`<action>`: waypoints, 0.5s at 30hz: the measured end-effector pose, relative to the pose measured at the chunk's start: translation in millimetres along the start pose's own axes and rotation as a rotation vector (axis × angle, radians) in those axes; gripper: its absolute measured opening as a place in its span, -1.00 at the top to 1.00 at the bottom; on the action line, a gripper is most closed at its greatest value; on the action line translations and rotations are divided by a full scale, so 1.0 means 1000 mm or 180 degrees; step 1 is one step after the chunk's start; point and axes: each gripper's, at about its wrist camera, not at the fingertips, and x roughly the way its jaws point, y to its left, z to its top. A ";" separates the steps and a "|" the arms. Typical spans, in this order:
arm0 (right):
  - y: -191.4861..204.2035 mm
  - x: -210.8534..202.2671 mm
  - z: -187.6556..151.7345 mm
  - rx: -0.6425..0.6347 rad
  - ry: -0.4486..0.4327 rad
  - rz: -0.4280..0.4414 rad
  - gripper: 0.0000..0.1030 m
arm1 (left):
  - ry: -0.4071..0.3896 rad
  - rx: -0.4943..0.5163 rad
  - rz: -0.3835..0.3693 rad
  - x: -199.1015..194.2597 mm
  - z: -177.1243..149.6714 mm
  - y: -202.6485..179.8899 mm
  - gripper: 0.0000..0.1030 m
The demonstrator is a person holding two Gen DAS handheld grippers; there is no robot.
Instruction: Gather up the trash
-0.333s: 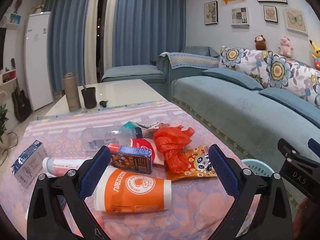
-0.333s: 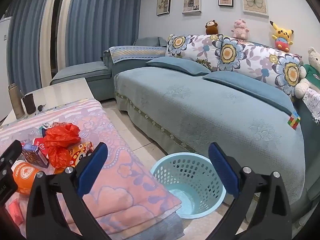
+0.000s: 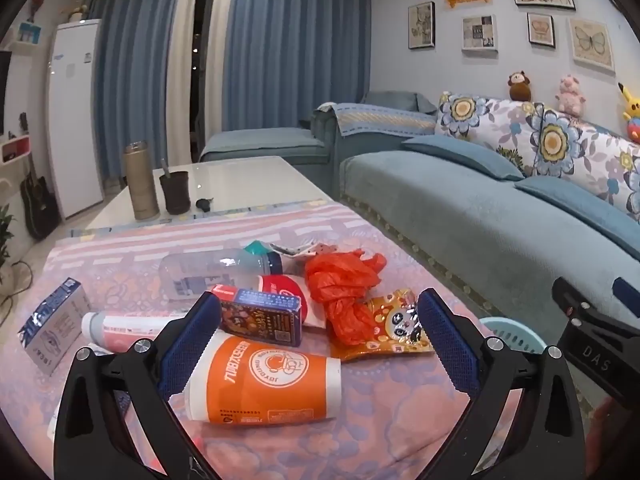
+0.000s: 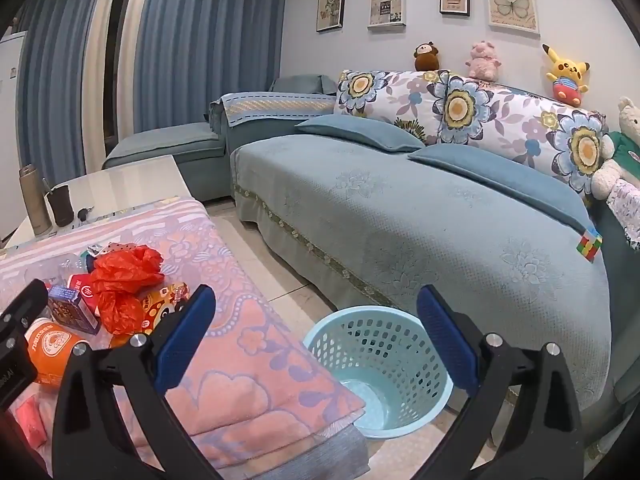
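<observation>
Trash lies heaped on a pink blanket over the table [image 3: 120, 248]: an orange paper cup [image 3: 264, 380] on its side, a dark blue carton [image 3: 262, 316], a crumpled orange bag [image 3: 344, 292], a panda snack wrapper [image 3: 394, 328], a clear bottle [image 3: 212, 270] and a pink tube [image 3: 128, 330]. My left gripper [image 3: 320, 340] hangs open just above the cup, nothing held. My right gripper [image 4: 316, 340] is open over the floor, pointing at a light blue basket [image 4: 380, 364]. The basket holds nothing I can see.
A small blue-white box [image 3: 54, 324] lies at the blanket's left edge. A thermos [image 3: 140, 180], dark cup [image 3: 175, 192] and keys [image 3: 204, 203] stand on the far tabletop. A blue sofa [image 4: 420, 224] runs along the right; tiled floor separates it from the table.
</observation>
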 end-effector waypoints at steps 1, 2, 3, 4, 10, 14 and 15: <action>-0.002 -0.002 0.000 0.0000 -0.0008 -0.0005 -0.85 | -0.0026 -0.0004 0.0021 -0.002 0.000 0.000 -0.85; -0.004 -0.004 0.000 0.0001 -0.0018 -0.0011 -0.85 | -0.0054 -0.0010 0.0045 -0.003 0.000 0.001 -0.85; -0.005 -0.005 0.000 0.0005 -0.0023 -0.0005 -0.85 | -0.0085 -0.0021 0.0056 -0.005 0.000 0.001 -0.85; 0.000 0.001 0.001 -0.0006 0.0004 -0.0019 -0.85 | -0.0113 -0.0034 0.0058 -0.007 0.000 0.002 -0.85; 0.001 0.000 0.001 -0.0019 -0.0005 -0.0010 -0.85 | -0.0265 -0.0050 0.0137 -0.015 0.002 0.006 -0.85; 0.003 0.000 0.001 -0.0032 -0.0006 0.0003 -0.85 | -0.0311 -0.0025 0.0190 -0.017 0.004 0.005 -0.85; 0.003 0.000 0.001 -0.0035 -0.0002 0.0015 -0.85 | -0.0315 -0.0030 0.0190 -0.018 0.004 0.006 -0.85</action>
